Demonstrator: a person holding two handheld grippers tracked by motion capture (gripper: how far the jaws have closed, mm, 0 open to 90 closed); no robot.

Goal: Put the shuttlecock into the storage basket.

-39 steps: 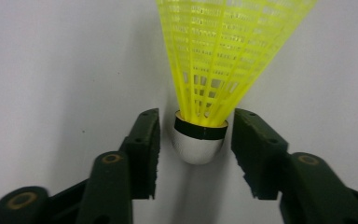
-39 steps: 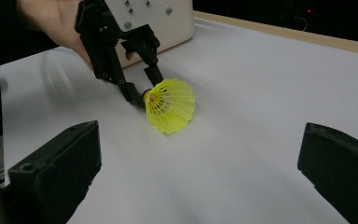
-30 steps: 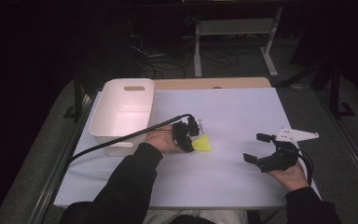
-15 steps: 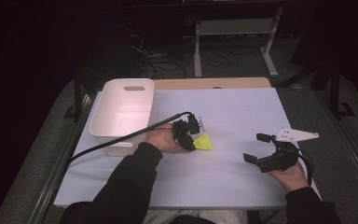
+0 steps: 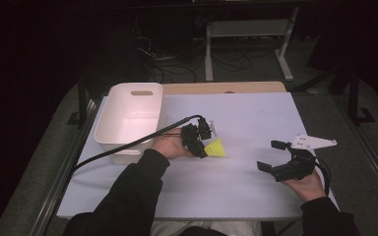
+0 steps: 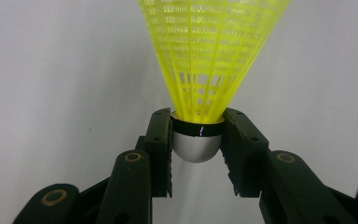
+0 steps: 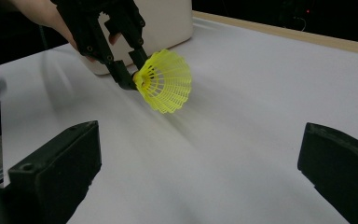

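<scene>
Between the left gripper's (image 6: 198, 135) jaws, yellow shuttlecock (image 6: 205, 70) pinched at its silver cork, skirt top cropped, right gripper (image 5: 274, 156) spread wide, holding nothing.

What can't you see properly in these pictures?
- High view: the inside floor of the white plastic bin nearest the person, hidden by its own front wall.
- Left gripper view: the wide rim of the yellow plastic shuttlecock, cut off by the top edge.
- High view: the shuttlecock's silver cap, too small and covered by the left gripper.
- Right gripper view: the bin's top, cut off.
</scene>
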